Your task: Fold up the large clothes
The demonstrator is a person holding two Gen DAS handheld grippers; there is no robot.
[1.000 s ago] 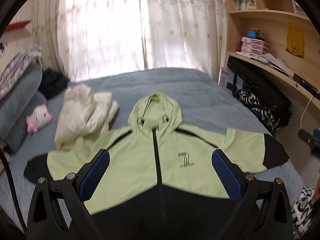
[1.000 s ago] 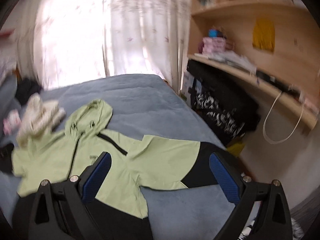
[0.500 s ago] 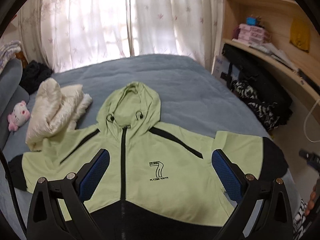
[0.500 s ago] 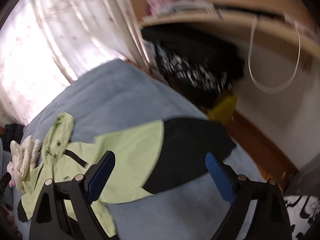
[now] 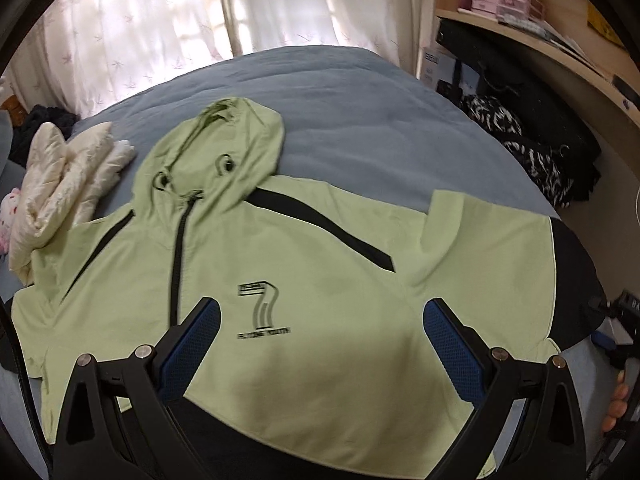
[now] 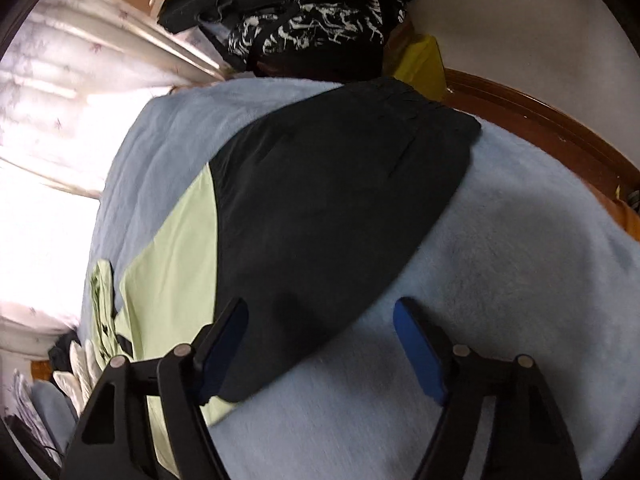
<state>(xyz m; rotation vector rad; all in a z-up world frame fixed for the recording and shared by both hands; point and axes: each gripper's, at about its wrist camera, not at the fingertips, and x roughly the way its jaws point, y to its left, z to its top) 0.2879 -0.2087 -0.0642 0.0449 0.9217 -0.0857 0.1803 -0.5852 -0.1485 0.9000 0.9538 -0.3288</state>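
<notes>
A light green hooded jacket [image 5: 320,264] with black trim, a front zip and a "7" print lies face up and spread flat on the blue-grey bed [image 5: 360,112]. My left gripper [image 5: 320,320] is open and empty above its chest. The jacket's black sleeve end [image 6: 332,216] fills the right wrist view, with green sleeve fabric [image 6: 176,264] behind it. My right gripper [image 6: 320,320] is open and empty, low over the near edge of that black cuff.
A cream padded jacket [image 5: 64,184] lies folded at the bed's left, by a pink plush toy [image 5: 6,216]. Black and patterned bags [image 5: 532,148] sit right of the bed under a wooden desk shelf [image 5: 560,40]. Curtains [image 5: 200,12] hang behind. The bed's wooden frame [image 6: 540,120] shows.
My left gripper has moved closer over the jacket's chest. My right gripper has swung right and down to the black sleeve end, which now fills its view.
</notes>
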